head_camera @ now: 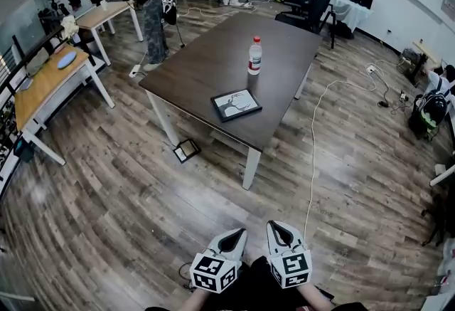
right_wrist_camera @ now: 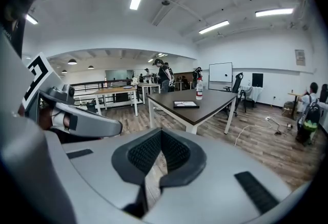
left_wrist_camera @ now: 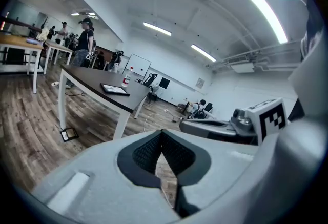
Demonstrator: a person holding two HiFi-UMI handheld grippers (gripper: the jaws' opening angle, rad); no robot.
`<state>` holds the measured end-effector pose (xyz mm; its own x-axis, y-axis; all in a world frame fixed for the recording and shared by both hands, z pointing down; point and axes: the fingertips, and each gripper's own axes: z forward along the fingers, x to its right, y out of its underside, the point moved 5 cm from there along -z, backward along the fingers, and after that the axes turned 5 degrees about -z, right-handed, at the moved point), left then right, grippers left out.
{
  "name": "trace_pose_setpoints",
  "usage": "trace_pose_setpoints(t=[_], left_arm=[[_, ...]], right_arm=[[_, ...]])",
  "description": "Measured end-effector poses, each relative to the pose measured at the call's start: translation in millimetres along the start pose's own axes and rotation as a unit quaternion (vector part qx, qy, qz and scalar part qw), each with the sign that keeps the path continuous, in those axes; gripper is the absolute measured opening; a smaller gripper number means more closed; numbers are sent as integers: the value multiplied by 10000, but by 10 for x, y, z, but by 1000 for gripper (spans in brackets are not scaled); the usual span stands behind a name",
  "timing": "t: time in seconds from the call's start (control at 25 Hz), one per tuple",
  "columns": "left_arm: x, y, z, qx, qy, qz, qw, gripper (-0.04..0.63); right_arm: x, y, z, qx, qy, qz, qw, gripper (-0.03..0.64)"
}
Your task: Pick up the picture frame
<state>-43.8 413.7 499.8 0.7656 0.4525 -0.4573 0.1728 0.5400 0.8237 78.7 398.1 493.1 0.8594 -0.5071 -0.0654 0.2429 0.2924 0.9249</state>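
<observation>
Pic frame (head_camera: 236, 104) lay flat on the dark surface (head_camera: 206, 64), face up, close to the end nearest you and a bit in from the edge. It had a dark border w/ a pale pic inside. A water bottle (head_camera: 254, 55) stood upright further in, well apart from the frame.

Your left claw (head_camera: 234, 235) and right claw (head_camera: 276, 228) were both clenched, pads together, nothing between them. Both were low in the head view, side by side over the wood floor, well short of the surface. You'd need to close in and release the jaws before any grab.

Handling, judged from looks only:
- Prob. light and stiff, a thin flat slab, so no flex to worry about.
- Front prob. glass or acrylic, so slick and breakable. Don't clamp on the face, and don't drop it.
- It lay flat, so there was little edge for a jaw to get under. Best bet: take the border on the side nearest you, one jaw above and one below. Sliding it out over the surface's edge first may be needed.
- Pinch the border, not a corner, or it may swing.

Writing: none readable. The bottle had a red cap and a label, too small to read. The cubes on the claws showed b/w square markers only, no text. A small dark flat square thing (head_camera: 186, 150) lay on the floor by the surface's leg, w/ no legible print.
</observation>
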Motion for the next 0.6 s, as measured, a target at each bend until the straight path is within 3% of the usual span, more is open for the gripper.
trace_pose_setpoints(t=[0.12,0.28,0.4,0.6], left_arm=[[-60,-15,-2,-76,-41,248,9997,9],[-74,-88,50,-11,412,77,9991,9],[-154,-73,98,-131,297,-41,9995,9],[-319,-159,199,20,-5,-214,9998,9]], right_arm=[[-66,3,62,-42,114,204,9997,5],[-55,-37,133,-82,124,107,9998,6],[-28,-70,175,-28,105,136,9998,6],[90,-34,327,-94,18,135,9999,6]])
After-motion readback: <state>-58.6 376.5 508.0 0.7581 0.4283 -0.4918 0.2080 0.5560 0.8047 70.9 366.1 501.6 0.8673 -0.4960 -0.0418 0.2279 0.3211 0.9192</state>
